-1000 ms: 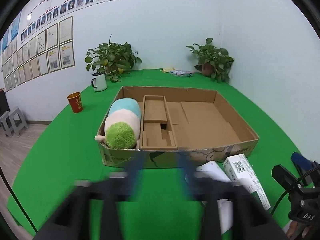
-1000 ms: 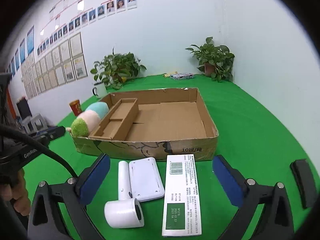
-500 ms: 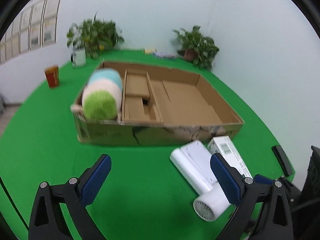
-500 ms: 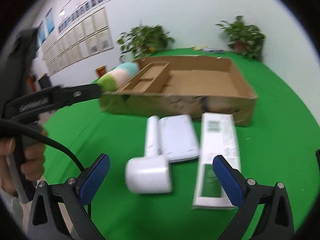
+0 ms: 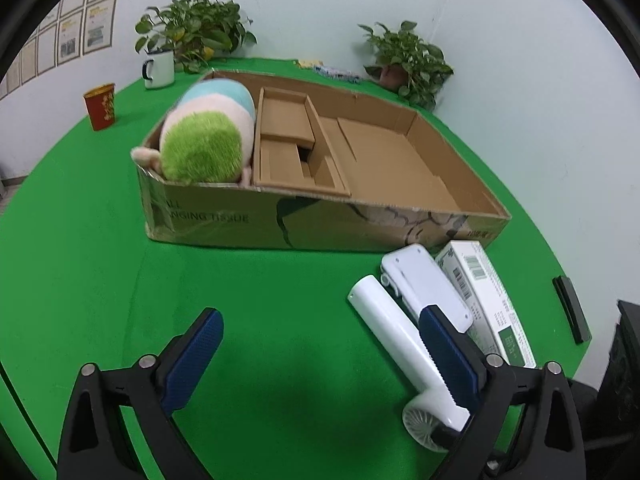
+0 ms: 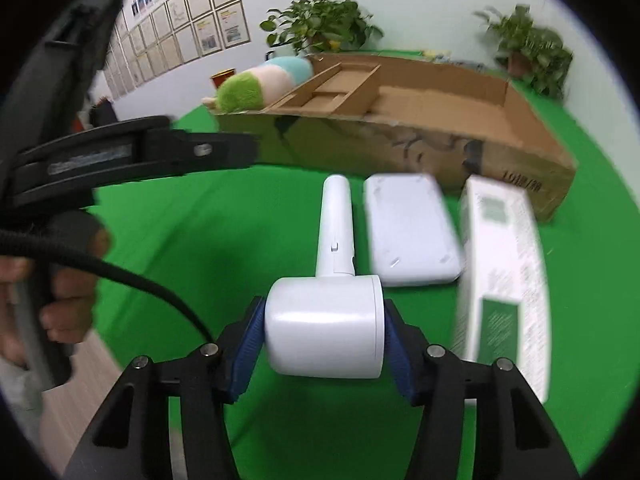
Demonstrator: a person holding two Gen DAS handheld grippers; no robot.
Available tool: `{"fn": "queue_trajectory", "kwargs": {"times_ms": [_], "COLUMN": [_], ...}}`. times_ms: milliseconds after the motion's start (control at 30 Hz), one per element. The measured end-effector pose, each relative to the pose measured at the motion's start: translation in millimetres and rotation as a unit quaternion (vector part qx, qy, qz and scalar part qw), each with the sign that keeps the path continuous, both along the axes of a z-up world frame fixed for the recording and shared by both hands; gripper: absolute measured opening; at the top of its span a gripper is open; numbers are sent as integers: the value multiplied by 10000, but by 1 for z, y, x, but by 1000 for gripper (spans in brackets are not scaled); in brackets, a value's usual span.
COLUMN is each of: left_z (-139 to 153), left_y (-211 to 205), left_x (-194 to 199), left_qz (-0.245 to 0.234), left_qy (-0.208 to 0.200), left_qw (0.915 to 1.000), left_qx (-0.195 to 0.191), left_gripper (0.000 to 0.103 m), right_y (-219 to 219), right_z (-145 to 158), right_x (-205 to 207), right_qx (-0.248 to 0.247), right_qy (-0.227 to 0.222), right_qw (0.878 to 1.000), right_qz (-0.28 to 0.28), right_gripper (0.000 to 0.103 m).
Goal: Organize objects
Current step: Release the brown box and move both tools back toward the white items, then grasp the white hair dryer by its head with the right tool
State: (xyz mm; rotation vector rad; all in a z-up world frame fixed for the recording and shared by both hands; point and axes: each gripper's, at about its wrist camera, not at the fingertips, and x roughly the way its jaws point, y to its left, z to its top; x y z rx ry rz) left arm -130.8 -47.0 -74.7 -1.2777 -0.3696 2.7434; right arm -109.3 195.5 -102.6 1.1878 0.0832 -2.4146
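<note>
A white hair dryer [image 5: 384, 320] lies on the green cloth in front of a shallow cardboard box [image 5: 320, 220]. My right gripper [image 6: 324, 312] is closing; its blue pads touch both sides of the hair dryer's [image 6: 336, 232] round head. Beside it lie a flat white case [image 6: 408, 232] and a white-and-green carton [image 6: 500, 256]. My left gripper [image 5: 318, 314] hangs wide over bare cloth, its jaws just starting to close on nothing, its right finger next to the dryer's handle. A striped plush toy [image 5: 208, 136] fills the box's left compartment.
A red cup [image 5: 100, 106], a white mug [image 5: 160, 68] and two potted plants [image 5: 196, 32] stand at the table's far side. A black bar [image 5: 570, 308] lies near the right edge. In the right wrist view a hand [image 6: 60, 280] holds the left tool.
Both grippers came down toward the table. The right jaws went from wide apart to closed around the hair dryer's head. The left jaws widened and now sit beside the dryer.
</note>
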Motion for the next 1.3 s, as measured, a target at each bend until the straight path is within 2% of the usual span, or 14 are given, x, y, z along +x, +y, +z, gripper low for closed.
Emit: {"fn": "queue_trajectory", "kwargs": {"times_ms": [33, 100, 167, 300, 367, 467, 533, 600, 667, 767, 900, 1100, 1300], "left_z": [-3, -9, -16, -30, -33, -36, -40, -45, -50, -57, -56, -57, -57], "left_y": [2, 7, 12, 22, 25, 30, 35, 39, 42, 47, 53, 59, 57], "left_x": [-2, -8, -15, -31, -33, -34, -38, -45, -50, -61, -61, -63, -64], "left_qz": [-51, -199, -377, -610, -666, -758, -830, -886, -904, -969, -1044, -1045, -1036], "left_qy": [-43, -157, -287, -621, -691, -715, -818, -989, -1129, -1316, -1347, -1350, -1386], "left_qw": [10000, 9993, 9976, 9916, 9898, 9885, 9864, 9831, 9809, 9766, 9773, 9817, 9809], "left_qx": [55, 257, 497, 958, 1054, 1099, 1161, 1257, 1303, 1400, 1261, 847, 892], "left_gripper": [96, 96, 91, 84, 82, 81, 74, 68, 61, 59, 57, 38, 37], "right_y": [1, 2, -1, -6, -7, -9, -10, -12, -13, -15, -19, -22, -21], "right_z": [0, 0, 1, 3, 9, 17, 17, 11, 3, -5, -6, -6, -8], "right_x": [4, 10, 12, 8, 9, 21, 25, 21, 16, 8, 14, 22, 17], "right_qx": [-68, -196, -203, -22, -129, -187, -71, -102, -75, 73, 252, 331, 174], "right_qy": [-32, -78, -58, -148, -247, -167, -90, -210, -346, -390, -346, -356, -353], "right_qw": [10000, 9997, 9997, 9999, 9996, 9996, 9999, 9997, 9993, 9991, 9990, 9985, 9987], "right_qz": [-35, -134, -132, -71, 32, 139, 22, -53, -120, -152, -153, -235, -311], "right_gripper": [58, 68, 70, 69, 69, 69, 69, 69, 66, 58, 58, 59, 60]}}
